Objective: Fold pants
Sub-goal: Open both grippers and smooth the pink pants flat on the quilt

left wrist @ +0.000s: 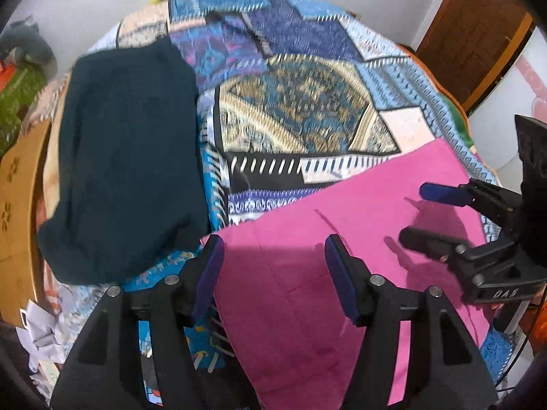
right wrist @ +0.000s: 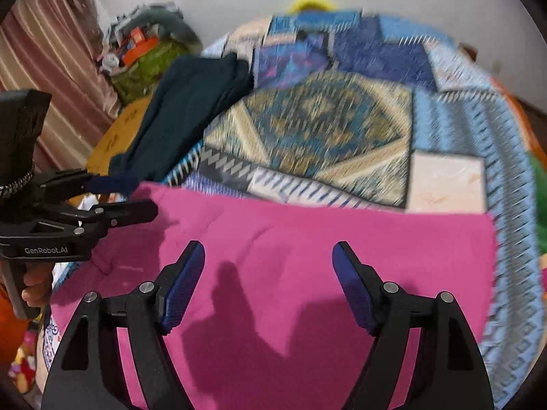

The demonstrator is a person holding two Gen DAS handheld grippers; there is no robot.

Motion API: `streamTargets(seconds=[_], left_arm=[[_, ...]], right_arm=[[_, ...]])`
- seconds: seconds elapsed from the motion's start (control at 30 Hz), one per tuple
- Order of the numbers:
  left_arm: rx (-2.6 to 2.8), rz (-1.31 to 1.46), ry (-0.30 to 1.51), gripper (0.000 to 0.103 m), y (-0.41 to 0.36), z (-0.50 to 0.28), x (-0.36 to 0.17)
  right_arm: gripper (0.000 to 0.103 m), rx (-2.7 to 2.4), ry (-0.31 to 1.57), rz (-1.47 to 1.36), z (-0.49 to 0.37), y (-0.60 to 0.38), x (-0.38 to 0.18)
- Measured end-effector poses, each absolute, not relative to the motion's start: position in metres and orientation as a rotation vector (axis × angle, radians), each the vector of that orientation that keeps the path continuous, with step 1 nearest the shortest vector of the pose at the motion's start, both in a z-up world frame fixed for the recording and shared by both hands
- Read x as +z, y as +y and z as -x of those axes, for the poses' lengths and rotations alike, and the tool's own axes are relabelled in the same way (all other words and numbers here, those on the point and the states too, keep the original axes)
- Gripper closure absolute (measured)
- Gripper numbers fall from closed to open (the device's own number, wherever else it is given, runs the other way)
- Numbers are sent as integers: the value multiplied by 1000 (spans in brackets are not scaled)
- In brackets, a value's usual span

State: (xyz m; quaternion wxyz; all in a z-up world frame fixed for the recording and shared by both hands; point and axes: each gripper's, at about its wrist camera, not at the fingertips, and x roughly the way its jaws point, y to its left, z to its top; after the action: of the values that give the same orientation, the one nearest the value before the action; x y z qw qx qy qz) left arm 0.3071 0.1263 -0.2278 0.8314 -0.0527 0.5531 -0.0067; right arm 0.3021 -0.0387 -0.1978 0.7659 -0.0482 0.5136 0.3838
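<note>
Pink cloth pants (left wrist: 342, 239), smooth and flat, are lying folded into a broad band on the patchwork bedspread in blues and golds (left wrist: 301, 109), at its near edge. Left gripper (left wrist: 273, 256) is hovering over the band's left end, black fingers with blue pads (left wrist: 208, 273) standing apart, nothing between them but the cloth below; contact with the fabric cannot be told. Right gripper (right wrist: 268, 263) is hanging over the middle of the band, jaws spread wide and grasping nothing. In the right wrist view the long axis of the pants is running left to right across the frame, square to the line the fingers are pointing along; the far long edge lies just ahead of the fingertips. Which end is waistband and which is hem is not showing. Judging from this, each gripper is sitting nearer its own end, so a further fold would probably bring one short end across. A dark teal folded garment (left wrist: 130, 153) is resting well apart, far left.
</note>
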Motion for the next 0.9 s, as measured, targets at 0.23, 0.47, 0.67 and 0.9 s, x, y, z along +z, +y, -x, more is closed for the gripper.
streamTargets(seconds=[0.23, 0.47, 0.67, 0.9], left_arm=[[-26, 66, 1211, 40, 119, -304, -241], [-20, -32, 1204, 27, 111, -287, -240], [-10, -10, 1189, 25, 113, -263, -232], [6, -21, 1159, 25, 108, -236, -218]], right_arm=[[27, 883, 1251, 187, -293, -25, -228], [22, 877, 1243, 231, -275, -49, -222], [19, 831, 1229, 234, -263, -76, -219], [19, 770, 1200, 235, -248, -109, -214]])
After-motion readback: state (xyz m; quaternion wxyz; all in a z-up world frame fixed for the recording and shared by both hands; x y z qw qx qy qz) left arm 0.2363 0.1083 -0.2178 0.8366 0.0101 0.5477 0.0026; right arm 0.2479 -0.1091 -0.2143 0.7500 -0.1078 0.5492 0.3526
